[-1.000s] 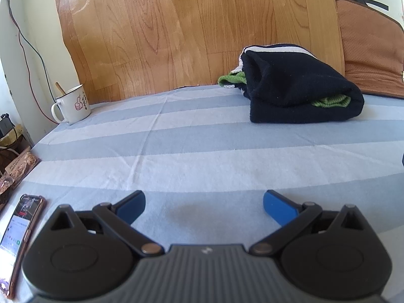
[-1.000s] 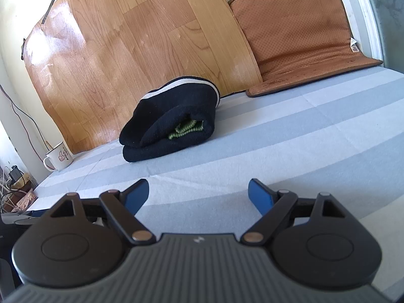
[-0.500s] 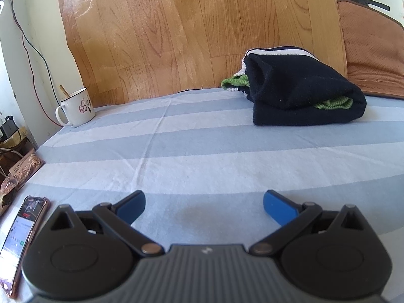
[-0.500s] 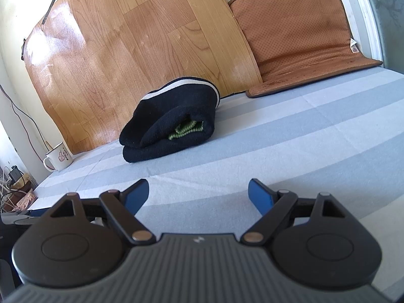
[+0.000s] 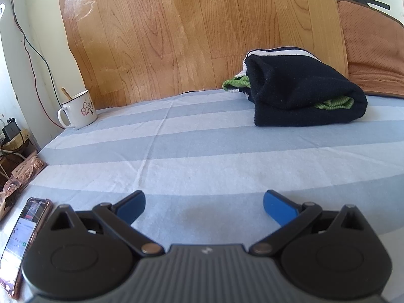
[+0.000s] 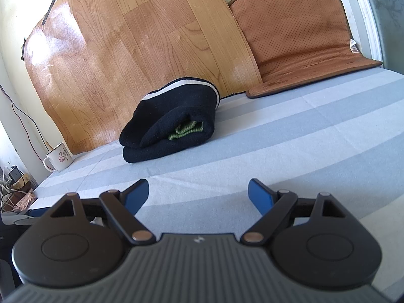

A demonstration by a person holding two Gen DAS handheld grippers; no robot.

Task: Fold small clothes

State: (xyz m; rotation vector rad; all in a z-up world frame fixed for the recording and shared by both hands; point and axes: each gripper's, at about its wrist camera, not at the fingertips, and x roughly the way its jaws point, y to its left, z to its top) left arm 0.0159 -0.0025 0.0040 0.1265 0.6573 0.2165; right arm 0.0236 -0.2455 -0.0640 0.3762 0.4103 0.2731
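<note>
Toward the bed's (image 5: 202, 151) far edge lies the folded dark garment (image 5: 303, 96) (green knit inside), both the left gripper (image 5: 204, 202) and right gripper (image 6: 198, 192) spread empty, a phone (image 5: 22, 237) in the left view only.

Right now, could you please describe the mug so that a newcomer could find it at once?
Start from the blue and white striped bedsheet and follow it to its far left corner, beside the leaning wood-grain board. There stands the white enamel mug, apart from the folded dark garment. Its dark rim, red thumbs-up print and wooden stick inside mark it out.
</note>
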